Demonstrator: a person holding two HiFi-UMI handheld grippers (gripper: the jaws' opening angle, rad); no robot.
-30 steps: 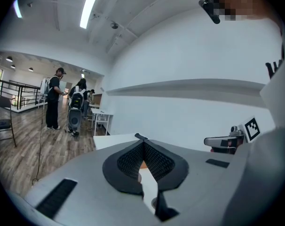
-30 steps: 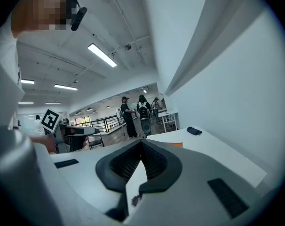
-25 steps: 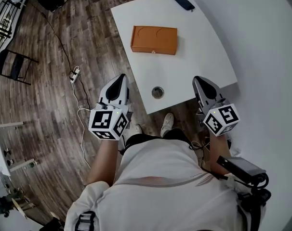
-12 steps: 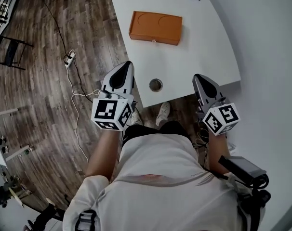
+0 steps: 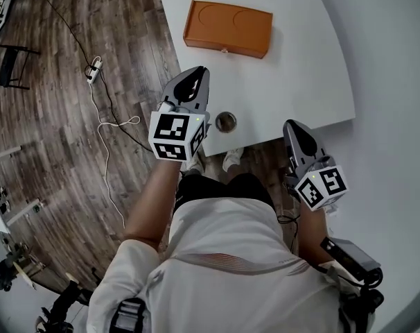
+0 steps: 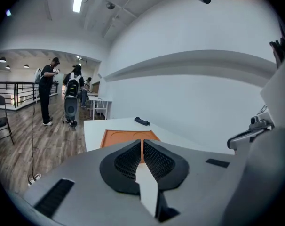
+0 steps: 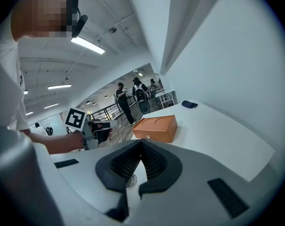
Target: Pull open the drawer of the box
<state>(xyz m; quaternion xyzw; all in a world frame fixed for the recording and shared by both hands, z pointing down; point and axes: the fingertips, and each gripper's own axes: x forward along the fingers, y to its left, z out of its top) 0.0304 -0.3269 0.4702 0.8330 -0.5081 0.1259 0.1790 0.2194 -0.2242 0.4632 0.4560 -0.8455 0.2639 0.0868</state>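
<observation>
An orange box point(image 5: 227, 28) lies on the white table point(image 5: 300, 75), its drawer front with a small knob point(image 5: 224, 49) facing me. The drawer looks closed. My left gripper point(image 5: 194, 75) hovers over the table's near left edge, short of the box, shut with nothing in it. In the left gripper view the box point(image 6: 115, 138) shows just beyond the closed left gripper point(image 6: 142, 142). My right gripper point(image 5: 294, 127) hangs off the table's near edge, shut and empty. The right gripper view shows the box point(image 7: 155, 127) and its knob point(image 7: 147, 136) beyond the right gripper point(image 7: 141, 144).
A round metal grommet point(image 5: 226, 121) sits in the table near its front edge. A dark pouch point(image 7: 189, 104) lies at the table's far end. A cable and power strip point(image 5: 93, 68) lie on the wooden floor at left. People stand far off point(image 6: 48, 91).
My left gripper has moved forward from beside the table to over its near edge, closer to the box. The right gripper has dropped back slightly. The box sits higher in the head view.
</observation>
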